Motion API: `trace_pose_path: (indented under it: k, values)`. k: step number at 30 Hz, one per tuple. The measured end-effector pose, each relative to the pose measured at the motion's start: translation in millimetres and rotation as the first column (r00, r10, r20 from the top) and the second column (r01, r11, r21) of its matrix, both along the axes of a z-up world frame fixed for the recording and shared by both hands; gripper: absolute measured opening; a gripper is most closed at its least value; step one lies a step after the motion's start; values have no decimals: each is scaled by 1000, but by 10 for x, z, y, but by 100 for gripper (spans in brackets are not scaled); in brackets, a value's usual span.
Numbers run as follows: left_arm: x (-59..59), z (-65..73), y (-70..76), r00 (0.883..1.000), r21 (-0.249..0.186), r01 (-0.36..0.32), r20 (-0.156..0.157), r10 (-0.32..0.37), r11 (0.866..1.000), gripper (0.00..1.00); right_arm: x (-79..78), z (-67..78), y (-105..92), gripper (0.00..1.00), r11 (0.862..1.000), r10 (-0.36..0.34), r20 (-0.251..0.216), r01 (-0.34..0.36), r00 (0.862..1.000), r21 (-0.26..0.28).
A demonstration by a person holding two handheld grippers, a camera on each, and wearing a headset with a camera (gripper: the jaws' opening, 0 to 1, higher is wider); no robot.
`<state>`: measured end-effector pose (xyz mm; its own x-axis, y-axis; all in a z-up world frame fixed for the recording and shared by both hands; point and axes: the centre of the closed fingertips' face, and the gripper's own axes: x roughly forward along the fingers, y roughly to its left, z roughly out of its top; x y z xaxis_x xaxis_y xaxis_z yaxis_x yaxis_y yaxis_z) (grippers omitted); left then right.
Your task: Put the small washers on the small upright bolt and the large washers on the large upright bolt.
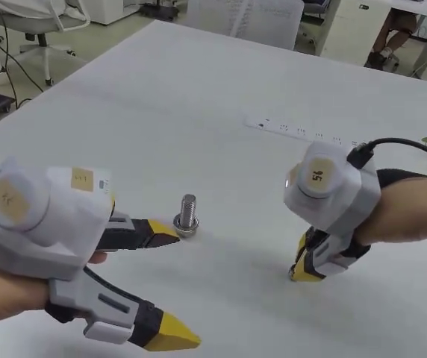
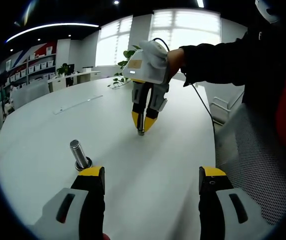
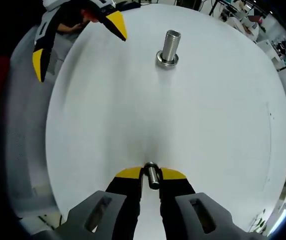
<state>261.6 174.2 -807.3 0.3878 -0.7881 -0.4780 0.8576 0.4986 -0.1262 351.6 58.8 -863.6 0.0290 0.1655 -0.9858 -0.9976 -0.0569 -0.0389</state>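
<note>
Large bolt [image 1: 187, 216] stands upright on the worktop [image 1: 221, 119], power strip [image 1: 303, 132] beyond. Right gripper [image 3: 152, 172] jaws clench a small bolt [image 3: 153, 178]; left gripper [image 2: 152, 172] jaws released.

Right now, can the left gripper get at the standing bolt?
Probably yes. The left gripper is open, and the bolt stands upright right beside one of its jaws, with just bare table around it and nothing in the way.
</note>
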Motion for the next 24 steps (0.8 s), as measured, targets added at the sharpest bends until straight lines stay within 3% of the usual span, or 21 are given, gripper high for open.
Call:
trace_pose_path:
  k: [13, 24]
  values:
    - [-11, -13, -12, 1000, 3, 3, -4, -3, 1000, 76, -38, -29, 0, 19, 1000, -10, -3, 10, 1000, 11]
    - [-18, -24, -25, 1000, 7, 9, -9, -9, 1000, 77, -30, -45, -33, 39, 998, -50, -6, 50, 999, 42]
